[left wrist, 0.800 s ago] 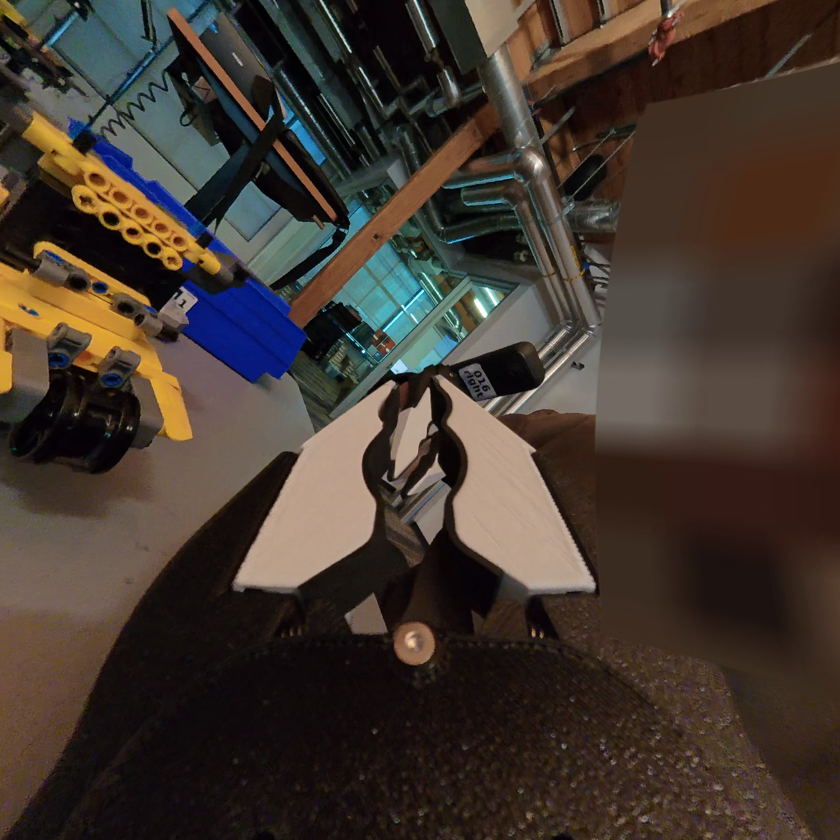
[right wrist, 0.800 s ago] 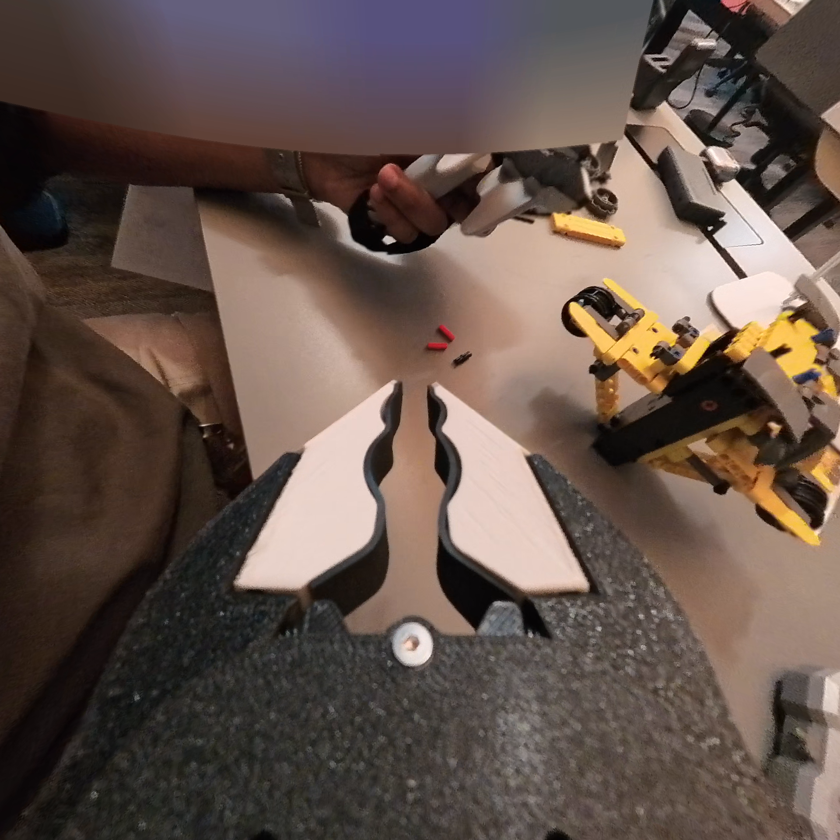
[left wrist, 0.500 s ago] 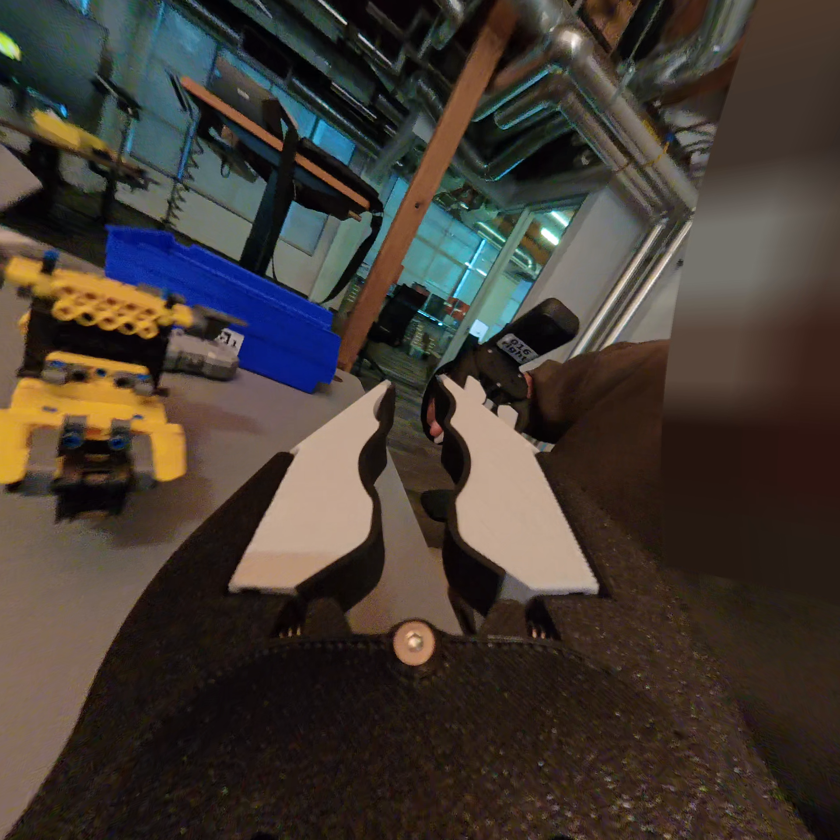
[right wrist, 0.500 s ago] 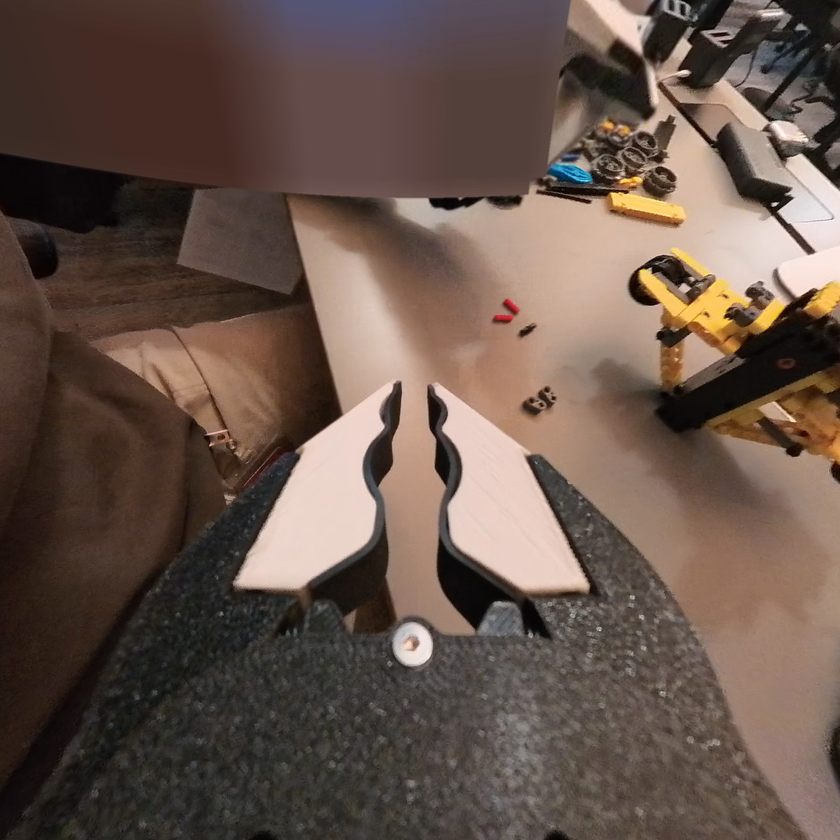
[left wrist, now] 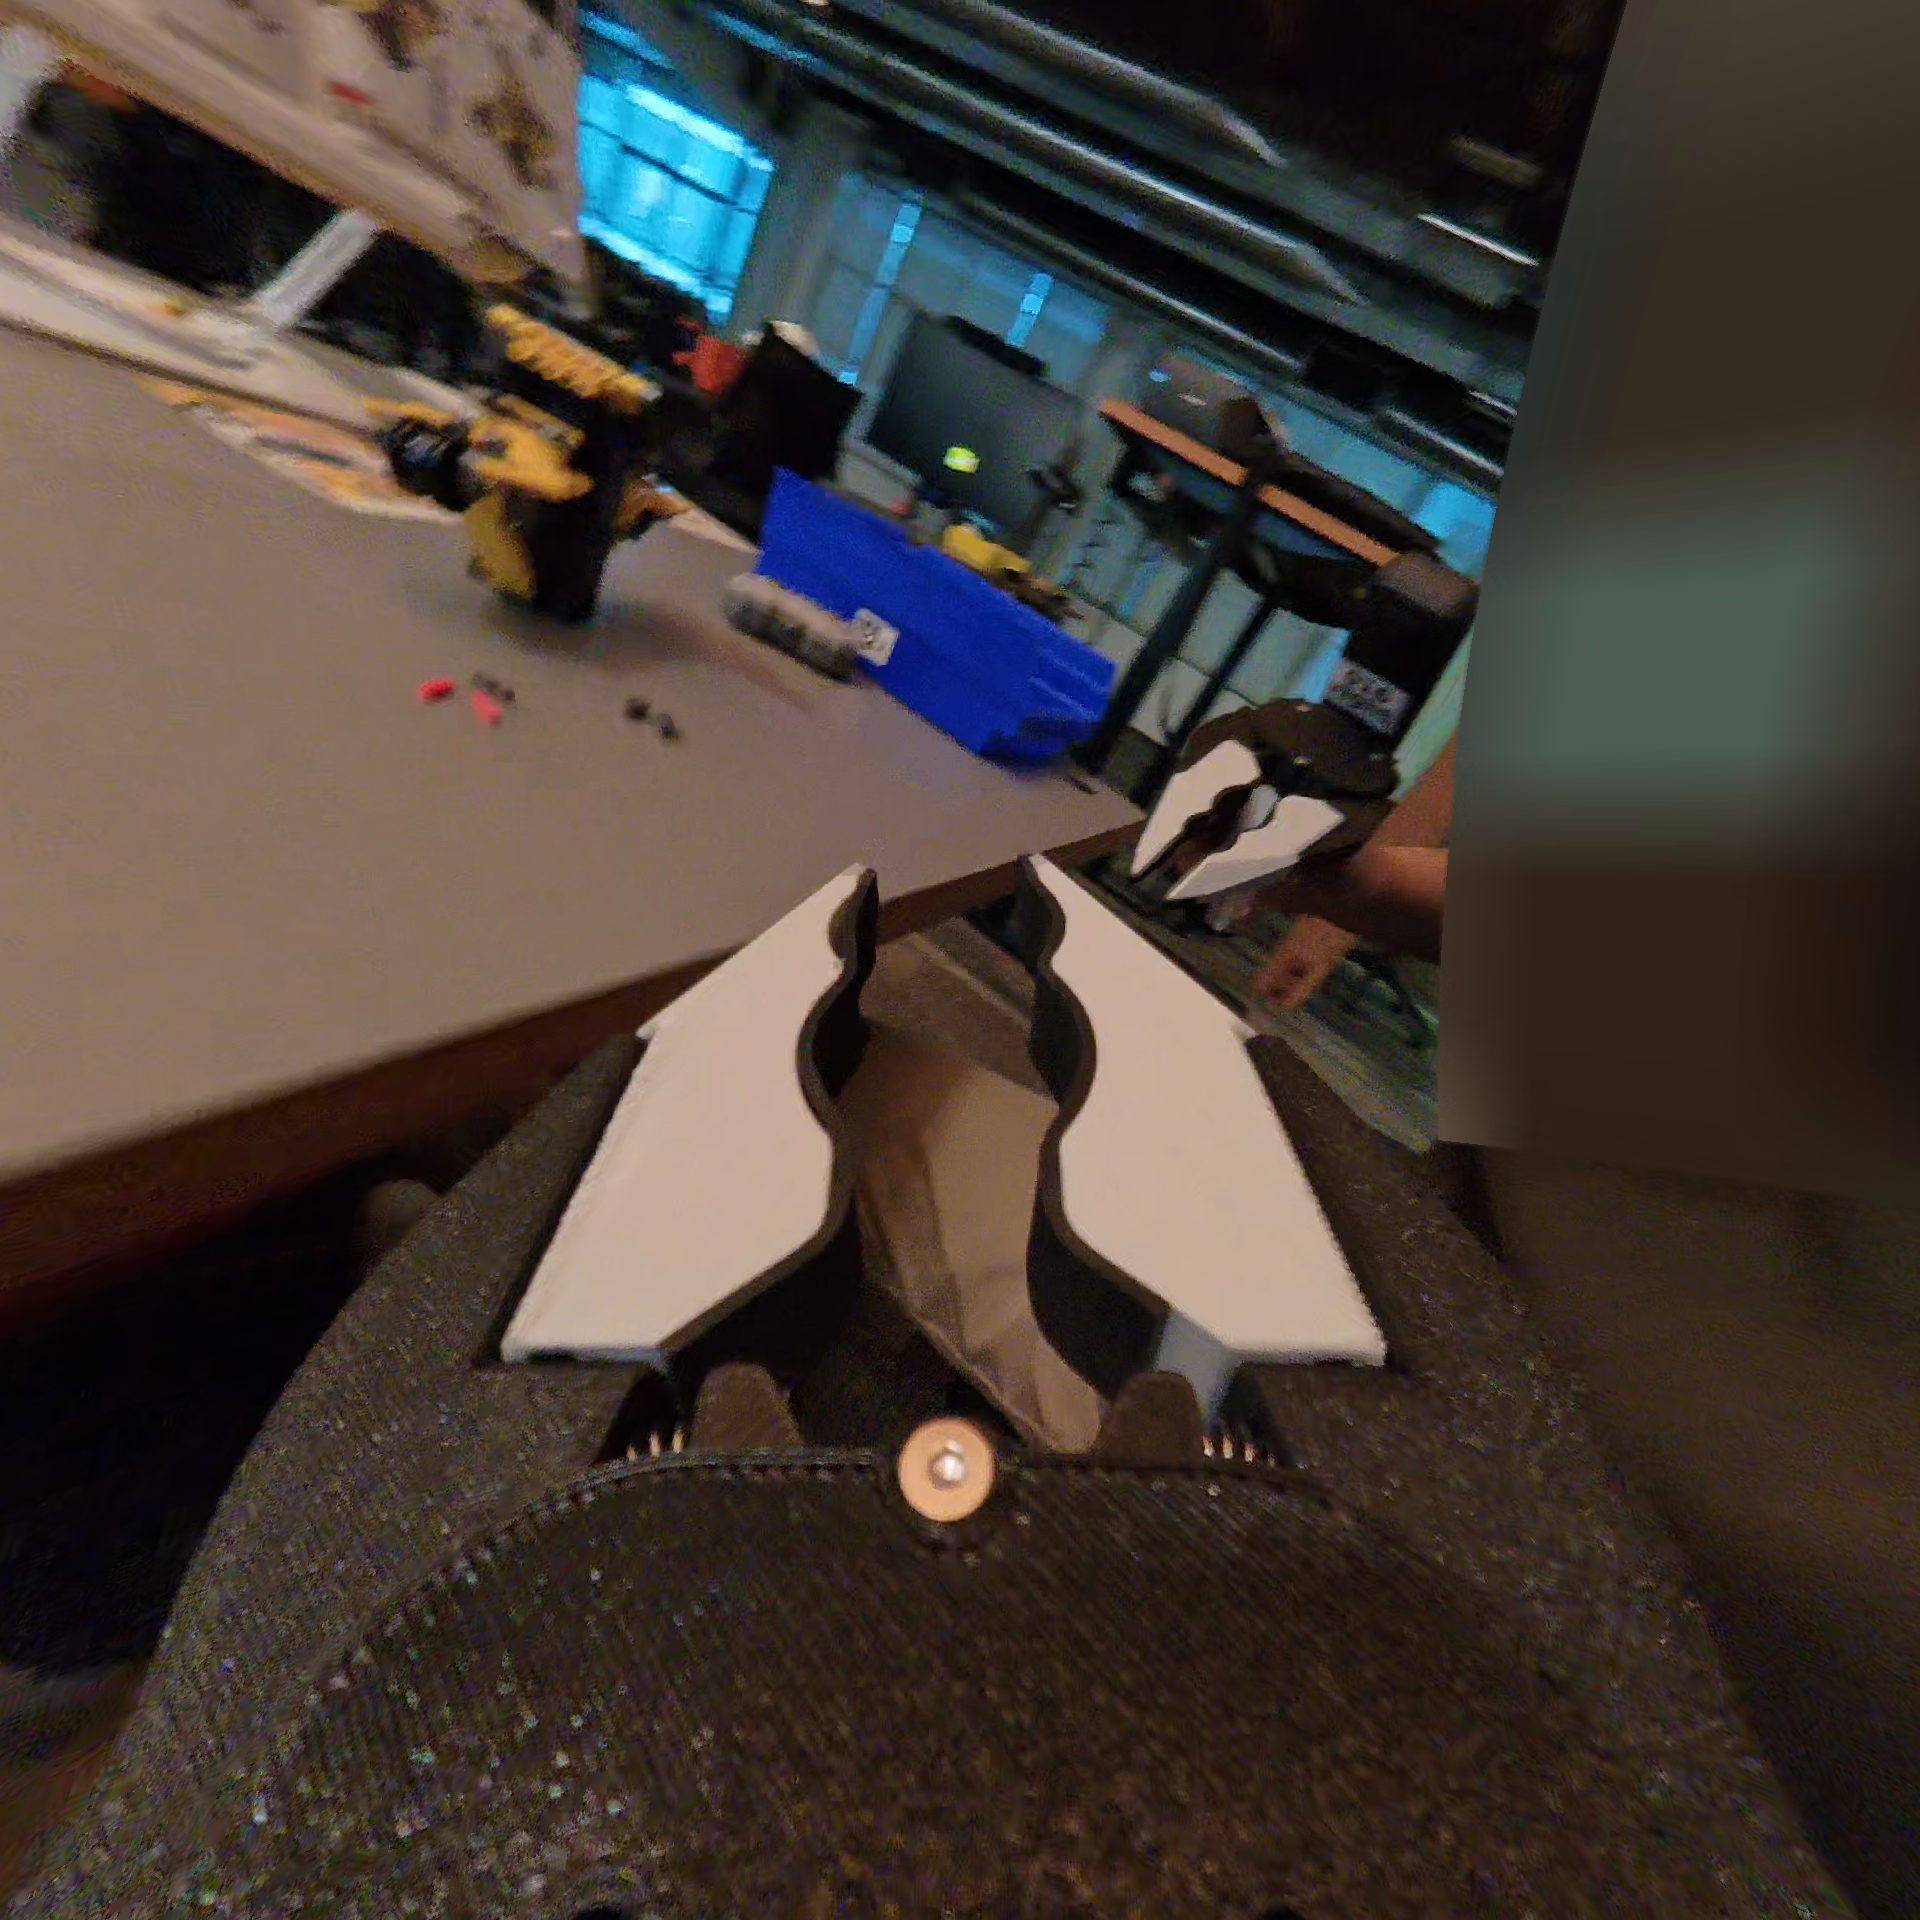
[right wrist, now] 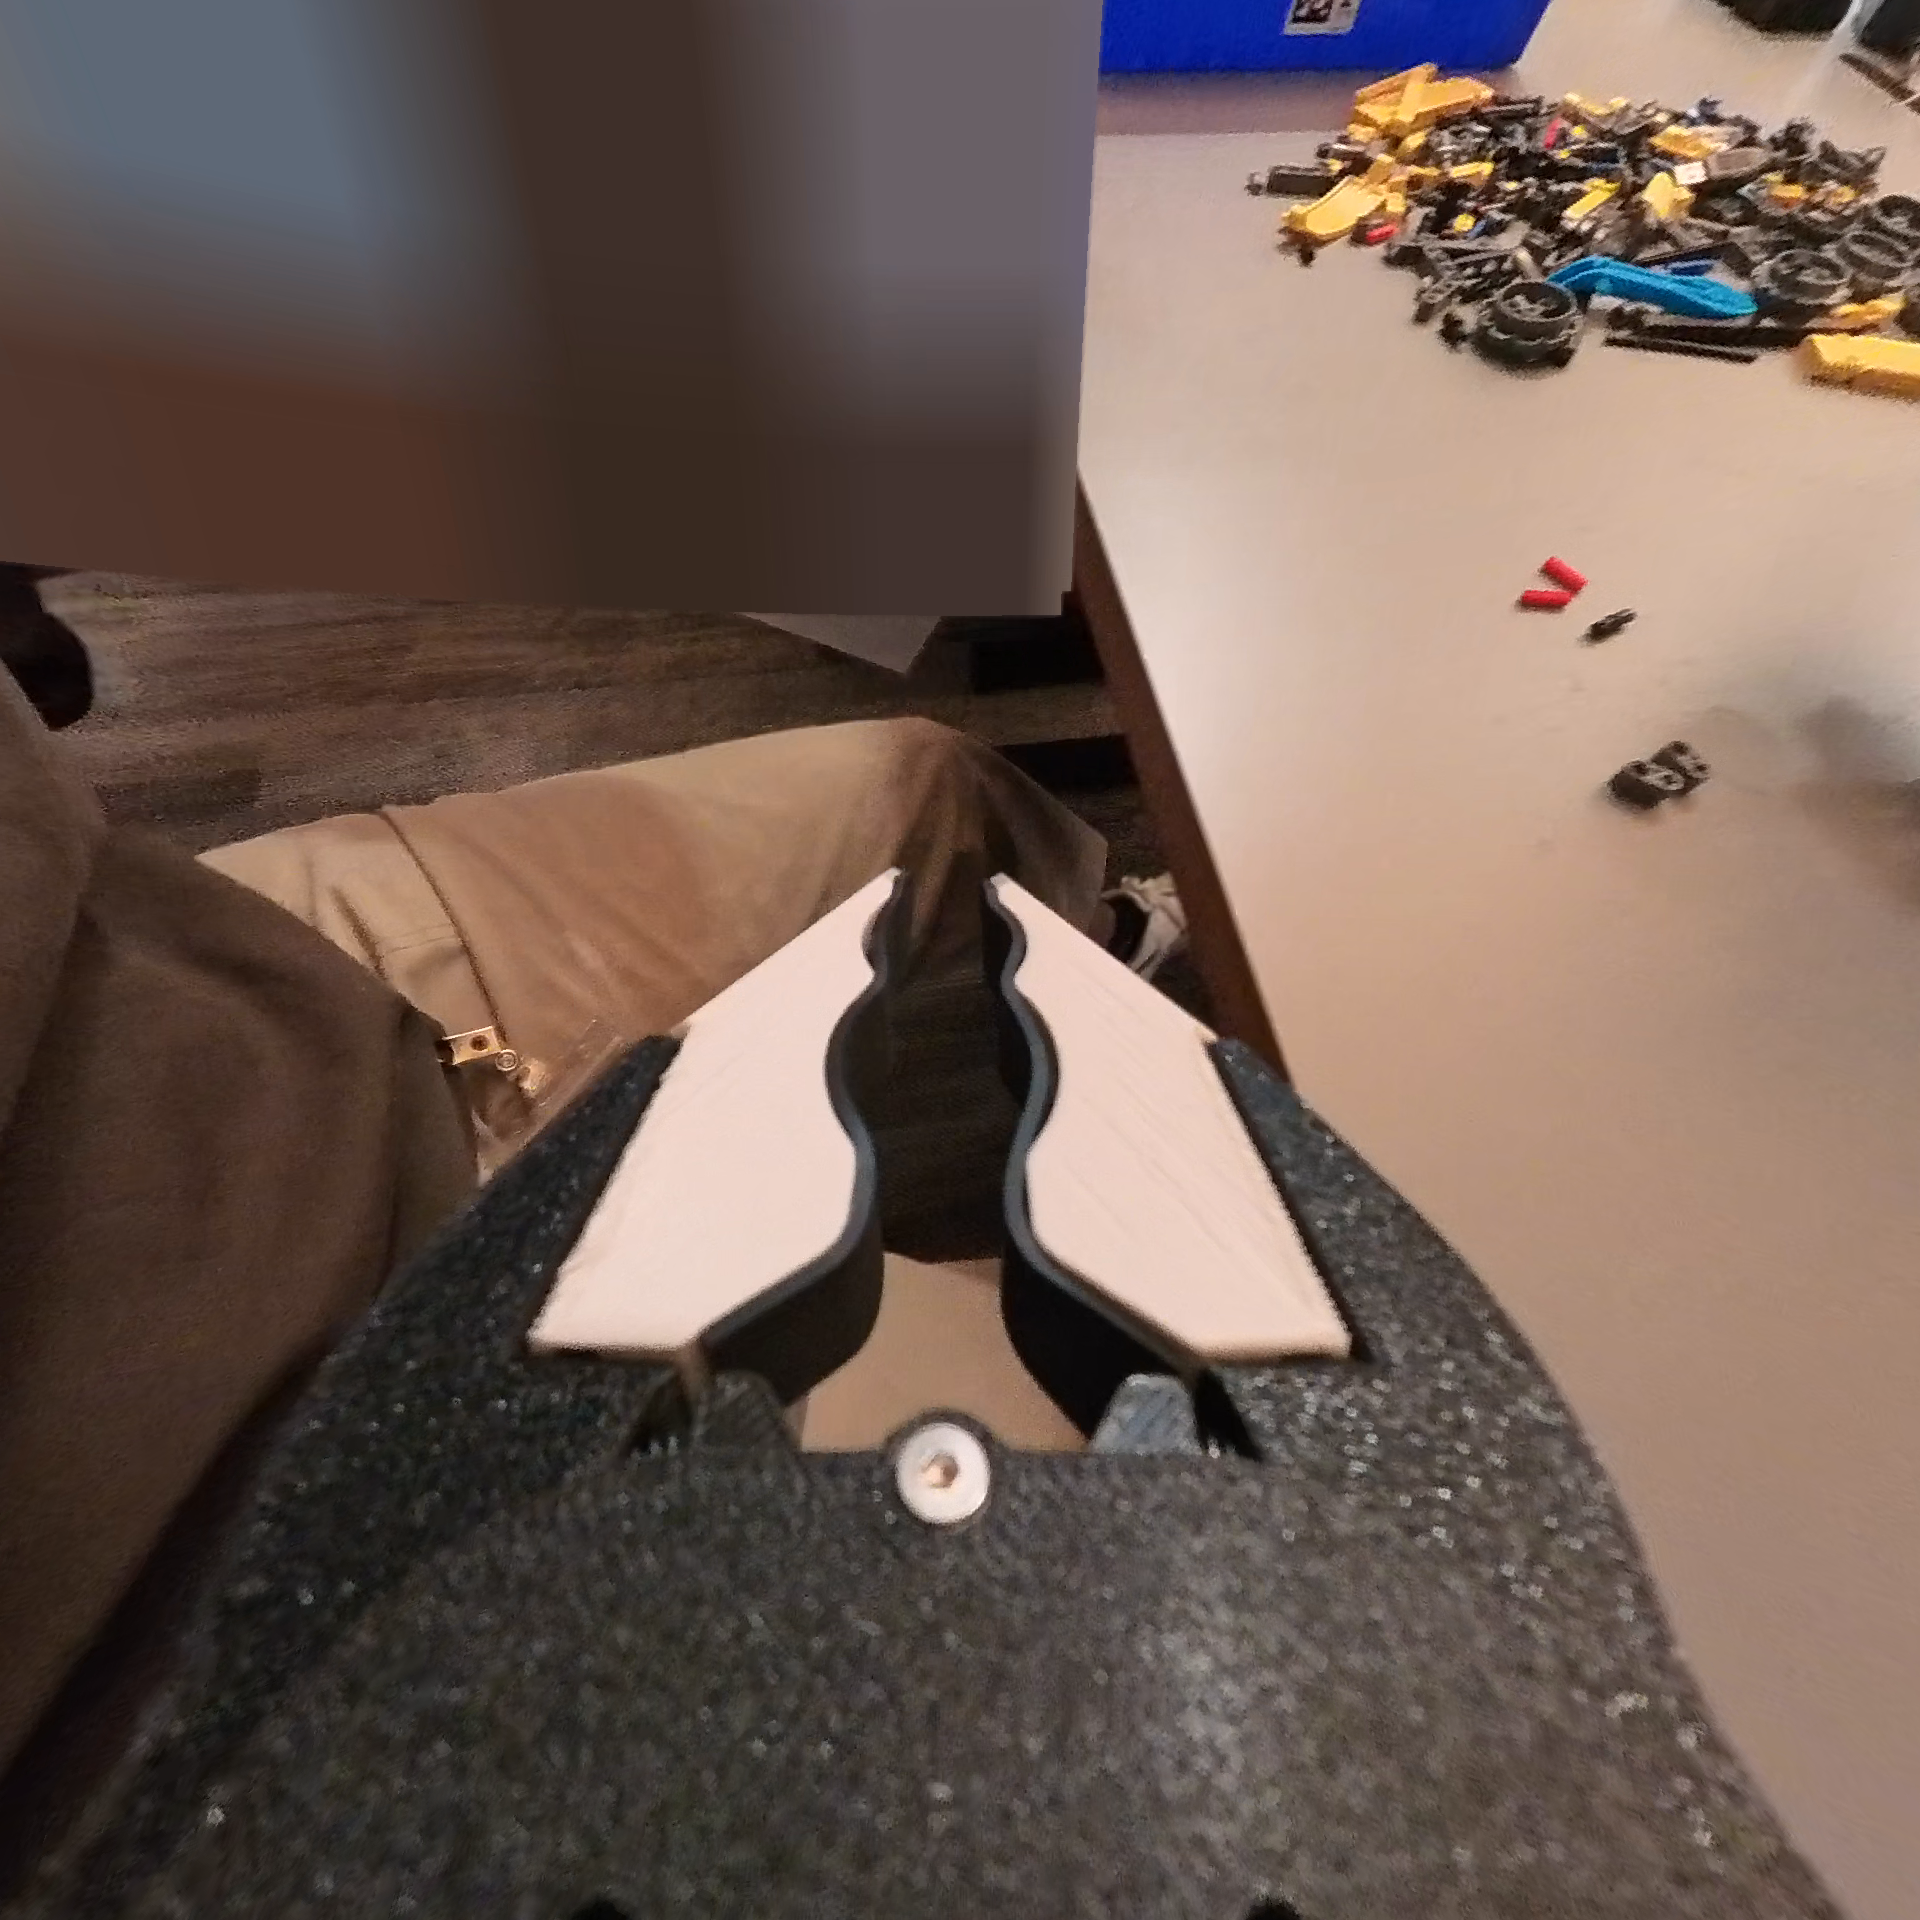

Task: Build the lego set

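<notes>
My left gripper [left wrist: 945, 878] is open and empty. It is held below and in front of the grey table's [left wrist: 260, 831] near edge, over a person's lap. A yellow and black brick model [left wrist: 530, 488] stands far off on the table, with small red pieces [left wrist: 457, 696] and black pieces [left wrist: 649, 717] nearer. My right gripper [right wrist: 945, 883] has a narrow gap between its fingers and holds nothing. It is over the person's tan trousers [right wrist: 623, 894], left of the table edge, and also shows in the left wrist view [left wrist: 1236, 821]. Red pieces [right wrist: 1553, 582] and a black connector [right wrist: 1659, 774] lie on the table [right wrist: 1455, 1039].
A pile of loose yellow, black and blue parts [right wrist: 1610, 208] lies at the far side of the table. A blue bin [left wrist: 935, 644] stands at the table's end, also in the right wrist view [right wrist: 1309, 31]. Desks and monitors stand behind. Across from one pair of fingers to the other is roughly 20 cm.
Both grippers have drawn back off the table towards the person's lap. The left view has swung down from the ceiling to table level and its jaws have opened wider. The model has left the right view.
</notes>
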`<move>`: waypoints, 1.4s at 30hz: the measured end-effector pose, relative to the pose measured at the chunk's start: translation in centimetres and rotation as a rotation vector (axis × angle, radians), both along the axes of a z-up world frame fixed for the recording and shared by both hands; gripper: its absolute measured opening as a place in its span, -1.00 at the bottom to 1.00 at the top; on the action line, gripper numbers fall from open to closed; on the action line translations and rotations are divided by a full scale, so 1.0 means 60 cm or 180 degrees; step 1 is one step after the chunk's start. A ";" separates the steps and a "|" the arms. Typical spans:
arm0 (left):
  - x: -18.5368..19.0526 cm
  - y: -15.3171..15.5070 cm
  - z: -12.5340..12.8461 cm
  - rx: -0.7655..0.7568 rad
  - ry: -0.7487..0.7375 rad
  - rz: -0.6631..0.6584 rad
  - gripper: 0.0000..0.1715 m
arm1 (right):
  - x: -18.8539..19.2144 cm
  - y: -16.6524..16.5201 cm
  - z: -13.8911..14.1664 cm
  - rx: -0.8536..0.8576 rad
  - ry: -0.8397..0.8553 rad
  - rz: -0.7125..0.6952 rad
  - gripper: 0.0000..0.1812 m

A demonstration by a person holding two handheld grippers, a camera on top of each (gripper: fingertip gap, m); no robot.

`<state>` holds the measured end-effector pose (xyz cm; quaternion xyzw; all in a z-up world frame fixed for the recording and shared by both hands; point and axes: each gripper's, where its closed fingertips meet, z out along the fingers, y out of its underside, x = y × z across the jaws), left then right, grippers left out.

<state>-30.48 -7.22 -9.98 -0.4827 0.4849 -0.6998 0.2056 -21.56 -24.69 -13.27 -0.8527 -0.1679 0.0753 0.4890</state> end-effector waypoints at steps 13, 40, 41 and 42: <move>-0.217 -0.056 -0.100 -0.0957 0.0164 0.1100 -0.67 | -0.093 -0.063 -0.025 -0.0113 0.0071 0.0292 -0.84; -0.271 -0.071 -0.140 -0.1253 0.0216 0.1524 -0.61 | -0.149 -0.093 -0.045 -0.0125 -0.0754 0.0335 -0.81; -0.272 -0.070 -0.140 -0.1249 0.0220 0.1534 -0.62 | -0.149 -0.092 -0.045 -0.0128 -0.0743 0.0333 -0.80; -0.273 -0.069 -0.142 -0.1248 0.0227 0.1541 -0.62 | -0.149 -0.092 -0.045 -0.0132 -0.0741 0.0330 -0.80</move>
